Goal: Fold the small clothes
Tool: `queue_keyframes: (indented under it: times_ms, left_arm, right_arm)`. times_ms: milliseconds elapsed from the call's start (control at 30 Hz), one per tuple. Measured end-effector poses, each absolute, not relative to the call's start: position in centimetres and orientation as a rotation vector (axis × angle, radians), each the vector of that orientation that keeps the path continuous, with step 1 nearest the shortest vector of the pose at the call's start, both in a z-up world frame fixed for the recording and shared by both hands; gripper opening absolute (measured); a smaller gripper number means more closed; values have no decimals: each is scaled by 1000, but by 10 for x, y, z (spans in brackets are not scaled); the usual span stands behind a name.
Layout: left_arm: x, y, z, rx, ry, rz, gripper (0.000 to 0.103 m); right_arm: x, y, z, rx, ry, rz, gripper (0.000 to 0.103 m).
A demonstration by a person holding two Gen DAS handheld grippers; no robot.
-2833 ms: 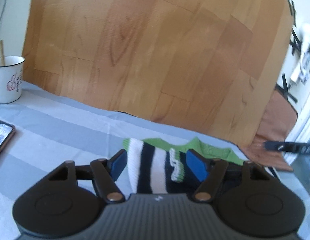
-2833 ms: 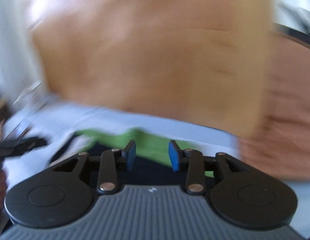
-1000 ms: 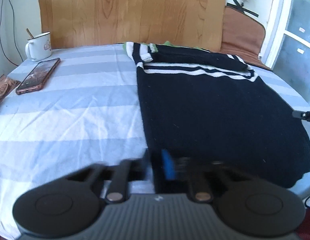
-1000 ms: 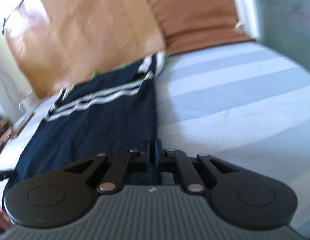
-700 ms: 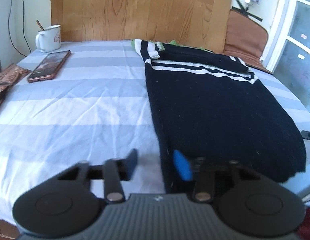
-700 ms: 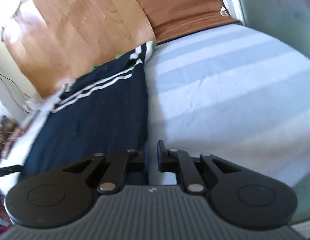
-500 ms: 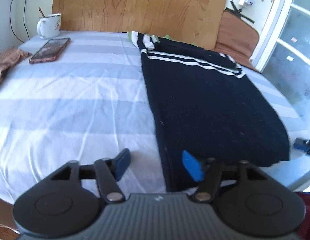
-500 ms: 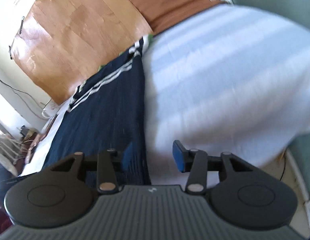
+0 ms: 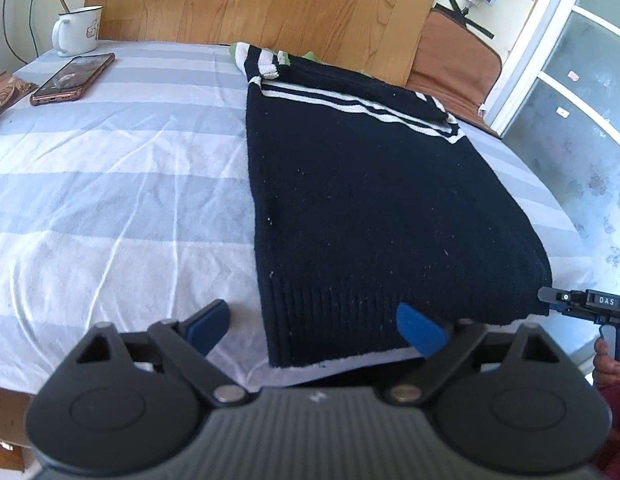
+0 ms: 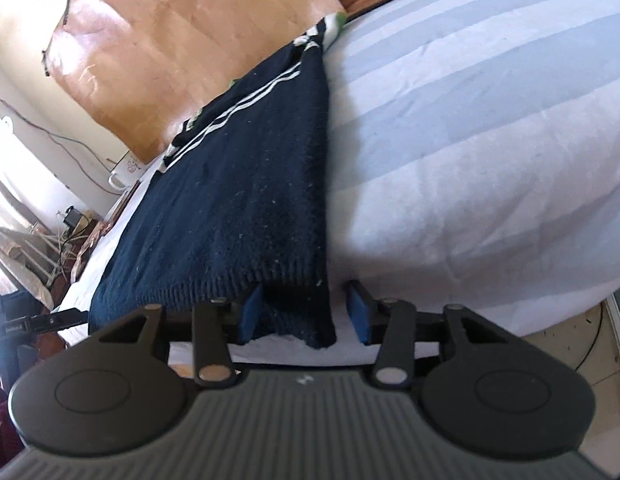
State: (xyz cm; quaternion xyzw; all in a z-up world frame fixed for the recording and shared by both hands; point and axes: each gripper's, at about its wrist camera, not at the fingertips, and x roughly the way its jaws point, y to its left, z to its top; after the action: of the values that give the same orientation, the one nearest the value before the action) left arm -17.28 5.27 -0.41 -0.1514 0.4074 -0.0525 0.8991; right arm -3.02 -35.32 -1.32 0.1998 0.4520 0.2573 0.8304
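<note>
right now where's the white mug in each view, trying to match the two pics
Left wrist view: the white mug stands at the far upper left, on the striped sheet, beyond the phone.
Right wrist view: only a small white shape at the left edge, below the board; too small to call it the mug.
Shared landmark: the dark sweater with white stripes, lying flat before the wooden board.

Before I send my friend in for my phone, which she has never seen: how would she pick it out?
Start at the wooden board standing behind the striped sheet. In the sheet's far left corner stands a white mug, and the phone lies flat just in front of it. It is the only slim rectangle there, with a copper-pink case and glossy screen, well left of the navy sweater.
</note>
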Motion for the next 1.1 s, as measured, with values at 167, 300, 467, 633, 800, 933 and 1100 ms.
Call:
queue_keyframes:
  times_ms: [167,300,467,633,800,933,1100]
  left_arm:
    - [-175,56,-6,-334,905,-101,86]
    - [-177,66,-9,-398,906,-91,86]
    - [-162,64,-25,-464,978,-128,62]
    - [-146,65,-35,-500,1056,-184,8]
    - [-144,88,-14,-607,972,-248,7]
    - [-129,112,13,-700,820,-271,4]
    - [-67,123,40,-681,707,-253,3]
  right_arm:
    - [-37,-355,-4,386,940,592,12]
    - [-41,-356,6,368,893,618,12]
    - [-37,-355,9,366,895,635,12]
    - [-34,-355,16,364,870,650,12]
    - [-20,-358,36,412,803,666,11]
    - [7,-357,50,477,767,669,11]
    - [73,-340,71,523,749,650,11]
